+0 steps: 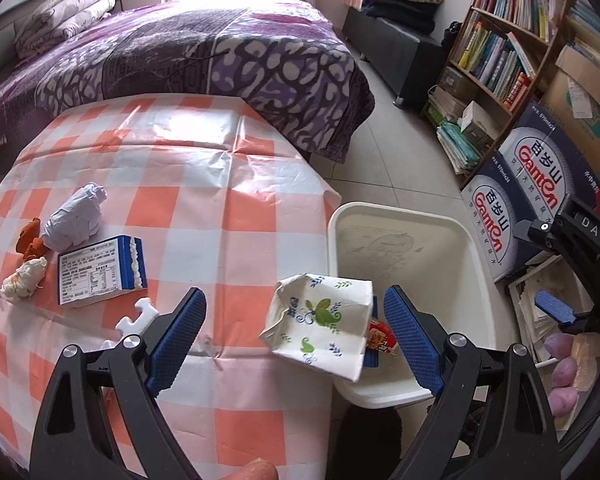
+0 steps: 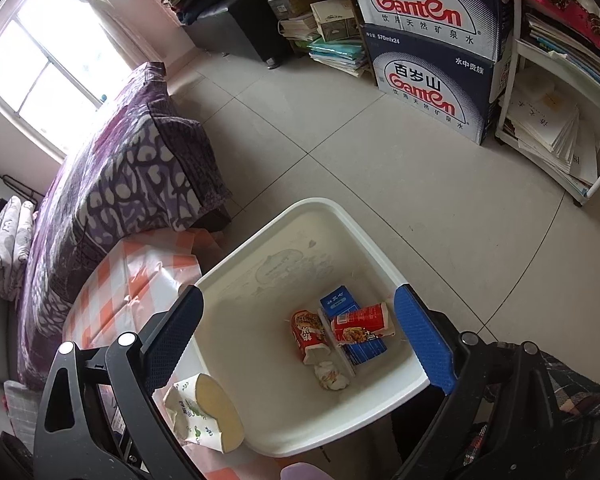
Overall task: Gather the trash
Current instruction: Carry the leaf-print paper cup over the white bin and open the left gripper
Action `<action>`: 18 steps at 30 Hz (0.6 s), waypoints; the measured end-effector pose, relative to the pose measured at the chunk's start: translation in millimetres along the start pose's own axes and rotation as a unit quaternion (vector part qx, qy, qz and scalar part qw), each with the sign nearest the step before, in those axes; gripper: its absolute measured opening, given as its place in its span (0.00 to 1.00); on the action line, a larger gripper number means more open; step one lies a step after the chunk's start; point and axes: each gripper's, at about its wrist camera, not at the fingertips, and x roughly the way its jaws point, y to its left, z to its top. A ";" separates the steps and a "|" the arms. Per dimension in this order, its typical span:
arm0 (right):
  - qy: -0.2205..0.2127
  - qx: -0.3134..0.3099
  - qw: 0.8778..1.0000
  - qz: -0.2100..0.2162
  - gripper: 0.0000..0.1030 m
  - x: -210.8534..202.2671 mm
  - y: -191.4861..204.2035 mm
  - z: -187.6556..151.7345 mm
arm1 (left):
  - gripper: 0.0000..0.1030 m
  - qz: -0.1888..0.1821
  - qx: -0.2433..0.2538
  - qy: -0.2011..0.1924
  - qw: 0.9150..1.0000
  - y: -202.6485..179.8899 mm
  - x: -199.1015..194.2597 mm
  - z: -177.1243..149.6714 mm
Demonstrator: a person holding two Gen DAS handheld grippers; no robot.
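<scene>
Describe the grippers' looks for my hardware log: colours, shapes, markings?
Both the left gripper and right gripper have black triangular-cutout arms with silver round bolts and blue, knurled rectangular finger pads. In the left view, the right gripper's body shows white letters "DAS" and a small white dot. No cables visible.

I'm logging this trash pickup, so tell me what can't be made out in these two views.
- Whether the paper cup is falling or resting on the bin rim: neither view settles it.
- Bin contents, left wrist view: cup covers most; the right shows red cartons.
- Label print on the blue box: too small.
- White plastic piece: partly behind the open left gripper.
- Right gripper: open.
</scene>
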 end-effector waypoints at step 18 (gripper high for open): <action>0.073 -0.089 0.993 -0.001 0.91 30.9 64.5 -41.2 | 0.85 0.081 -0.024 0.097 0.992 95.3 25.3 -27.4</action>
